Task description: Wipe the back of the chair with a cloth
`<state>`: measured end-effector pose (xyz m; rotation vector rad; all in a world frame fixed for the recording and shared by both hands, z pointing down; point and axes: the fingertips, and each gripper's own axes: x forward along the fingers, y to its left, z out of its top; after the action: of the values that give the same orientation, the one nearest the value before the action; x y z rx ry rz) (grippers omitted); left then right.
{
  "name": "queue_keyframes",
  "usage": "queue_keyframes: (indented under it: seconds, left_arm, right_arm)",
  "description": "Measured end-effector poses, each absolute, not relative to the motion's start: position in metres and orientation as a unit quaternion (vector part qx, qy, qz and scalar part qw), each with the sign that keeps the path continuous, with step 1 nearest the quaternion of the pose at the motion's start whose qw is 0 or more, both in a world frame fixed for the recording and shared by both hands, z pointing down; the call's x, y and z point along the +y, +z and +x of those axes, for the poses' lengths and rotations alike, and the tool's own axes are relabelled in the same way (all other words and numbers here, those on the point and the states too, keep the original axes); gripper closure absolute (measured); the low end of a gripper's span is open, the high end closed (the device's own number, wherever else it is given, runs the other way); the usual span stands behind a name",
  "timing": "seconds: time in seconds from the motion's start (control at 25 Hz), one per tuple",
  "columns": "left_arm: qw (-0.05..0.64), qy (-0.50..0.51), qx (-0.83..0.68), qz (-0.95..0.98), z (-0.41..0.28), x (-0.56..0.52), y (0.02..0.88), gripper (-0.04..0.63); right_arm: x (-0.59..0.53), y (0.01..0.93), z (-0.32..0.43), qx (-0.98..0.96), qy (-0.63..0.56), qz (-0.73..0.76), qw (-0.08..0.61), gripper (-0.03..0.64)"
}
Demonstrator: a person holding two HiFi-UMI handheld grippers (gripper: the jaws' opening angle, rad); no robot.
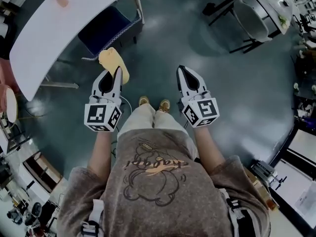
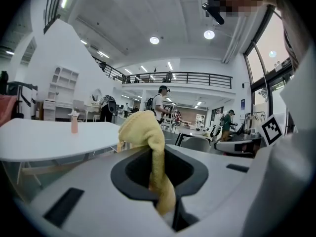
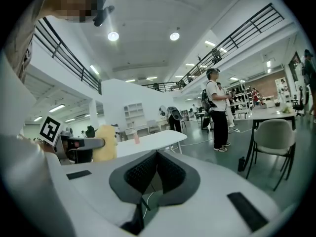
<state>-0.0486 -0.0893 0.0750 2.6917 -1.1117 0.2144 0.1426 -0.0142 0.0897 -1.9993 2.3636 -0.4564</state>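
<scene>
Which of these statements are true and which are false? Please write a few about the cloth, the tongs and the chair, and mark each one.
1. The left tongs are shut on a yellow cloth. True.
2. The right tongs hold a second cloth. False: they are shut with nothing between them.
3. The cloth is pressed against the blue chair. False: it is held in the air, apart from the chair, which stands by the white table.
4. A pinkish bottle stands on the white table. True.

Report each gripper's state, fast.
Left gripper: shut on the yellow cloth.
Right gripper: shut, nothing between its jaws.
</scene>
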Motion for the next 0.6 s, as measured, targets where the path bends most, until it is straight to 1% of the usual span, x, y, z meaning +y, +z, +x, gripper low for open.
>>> queue_keyframes:
  seconds: [0.16,0.36,0.6]
  left_arm:
    - [0.123,0.072,-0.378,0.915,-0.044,-0.098,0.091,0.543]
    - [0.117,0.072,-0.388,0.911,-0.05,-0.114,0.104,0.545]
    - [0.133,0.066,-0.415,0.898,-0.06,-0.123,0.145,0.544]
  right_arm:
    - [-0.026,0.1,0.138,0.755,-0.154,-0.637,0.014,0.592]
    - [-0.048,0.112,0.129,0.767,-0.158,-0.622,0.01,0.592]
    - [-0.066,0.154,0.126,0.776,-0.172,-0.607,0.002,0.592]
